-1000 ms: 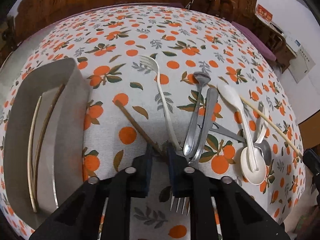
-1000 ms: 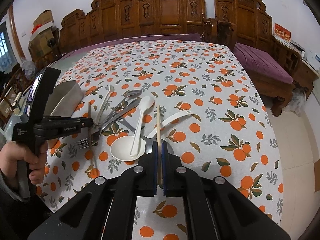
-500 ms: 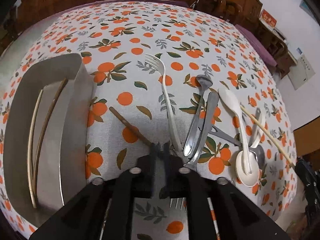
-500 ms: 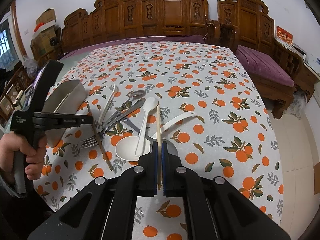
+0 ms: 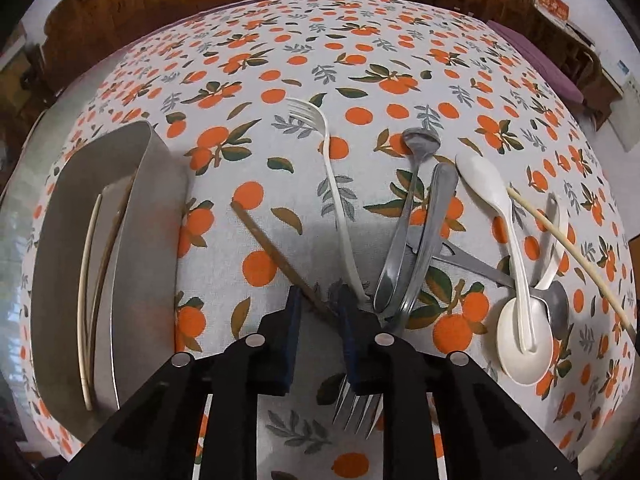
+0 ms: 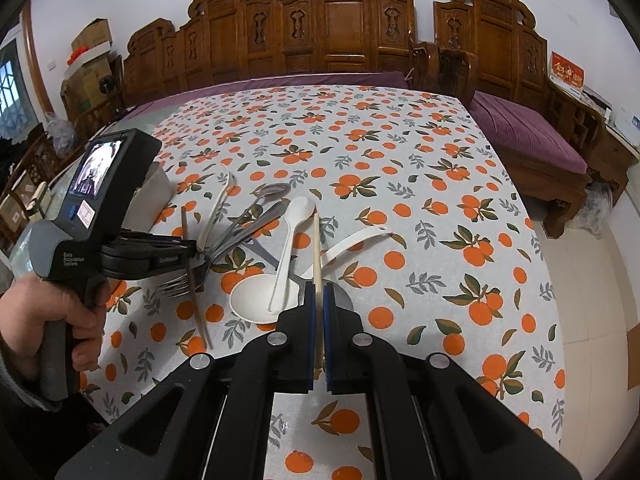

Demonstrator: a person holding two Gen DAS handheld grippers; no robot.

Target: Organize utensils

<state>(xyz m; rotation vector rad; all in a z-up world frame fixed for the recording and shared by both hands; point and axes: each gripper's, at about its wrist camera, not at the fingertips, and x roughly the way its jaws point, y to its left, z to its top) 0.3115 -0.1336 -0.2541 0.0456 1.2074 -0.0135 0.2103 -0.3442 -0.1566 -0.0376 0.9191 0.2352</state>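
On left gripper (image 6: 192,254) body, label perhaps "Data Acquisition System"; jaws released.

I see bare table (image 6: 420,208) right and far; utensil pile (image 5: 420,240) crowds centre, metal tray (image 5: 160,220) blocks left.

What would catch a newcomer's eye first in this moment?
A jumble of utensils, forks and spoons crossing one another, lies mid-table on the orange-print tablecloth. The right gripper is shut on a pale chopstick, while the left gripper straddles a brown chopstick beside the metal tray that already holds two.
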